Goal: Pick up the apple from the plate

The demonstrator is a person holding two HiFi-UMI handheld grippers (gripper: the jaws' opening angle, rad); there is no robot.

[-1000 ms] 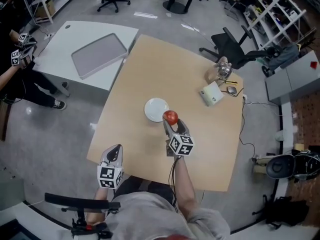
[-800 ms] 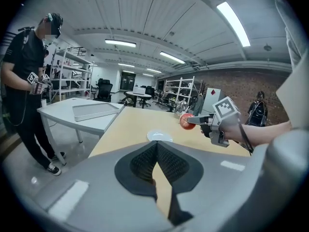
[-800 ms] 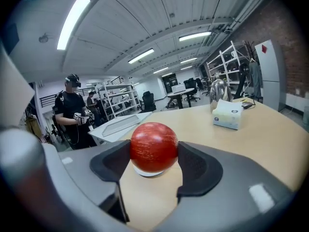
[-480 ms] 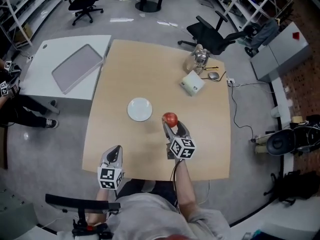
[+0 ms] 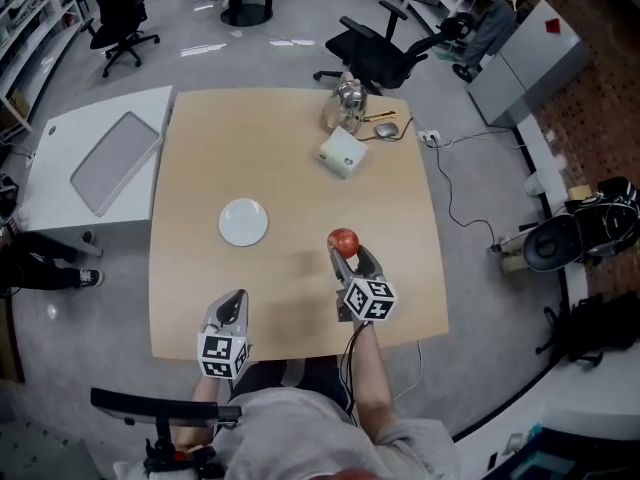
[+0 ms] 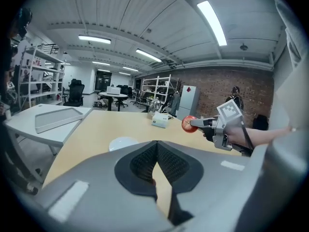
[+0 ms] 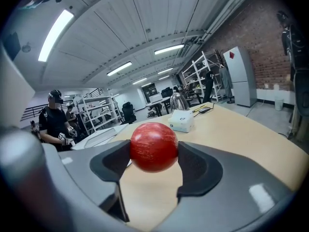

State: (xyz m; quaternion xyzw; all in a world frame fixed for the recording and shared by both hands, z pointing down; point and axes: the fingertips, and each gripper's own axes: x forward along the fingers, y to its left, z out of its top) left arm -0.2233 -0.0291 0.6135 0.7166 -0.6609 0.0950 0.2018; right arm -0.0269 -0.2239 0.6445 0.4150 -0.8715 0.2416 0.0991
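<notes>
Since the right hand-held gripper (image 5: 346,256) clamps the apple (image 5: 343,241) above the table (image 5: 290,158), well apart from the plate (image 5: 243,222), the pickup looks complete; next, just a steady hold. The left hand-held gripper (image 5: 230,310) is closed and empty.

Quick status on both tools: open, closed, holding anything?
Left tool: closed, nothing between the jaws.
Right tool: closed on the apple, held clear of the plate.

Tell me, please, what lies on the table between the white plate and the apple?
Nothing: the head view shows bare tabletop between the plate and the apple, which the right hand-held gripper holds.
</notes>
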